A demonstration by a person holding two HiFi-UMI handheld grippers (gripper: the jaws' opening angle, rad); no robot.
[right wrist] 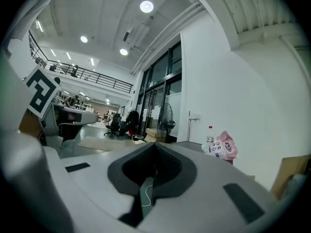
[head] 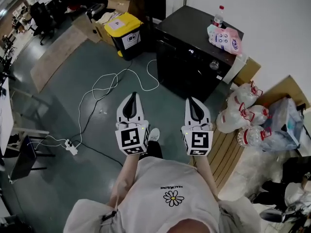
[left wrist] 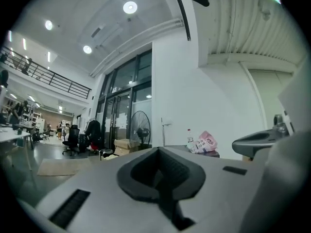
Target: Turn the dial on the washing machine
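Left gripper [head: 132,97]: fingers pressed together, empty, with a loose cable [head: 104,89] on the floor just ahead of them, a likely snag for feet. Right gripper [head: 193,101]: fingers together too, bar a sliver at the base, nothing held. The dial [head: 214,64] sits well ahead and right of these fingers, on the washer [head: 184,62] front. Arrive shut like this and they'd only bump it.

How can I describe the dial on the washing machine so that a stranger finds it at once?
Find the black box-shaped washing machine standing by the white wall. Along the top edge of its front face, below the pink plastic pack, sits the round grey dial. It is the only round knob on that dark face.
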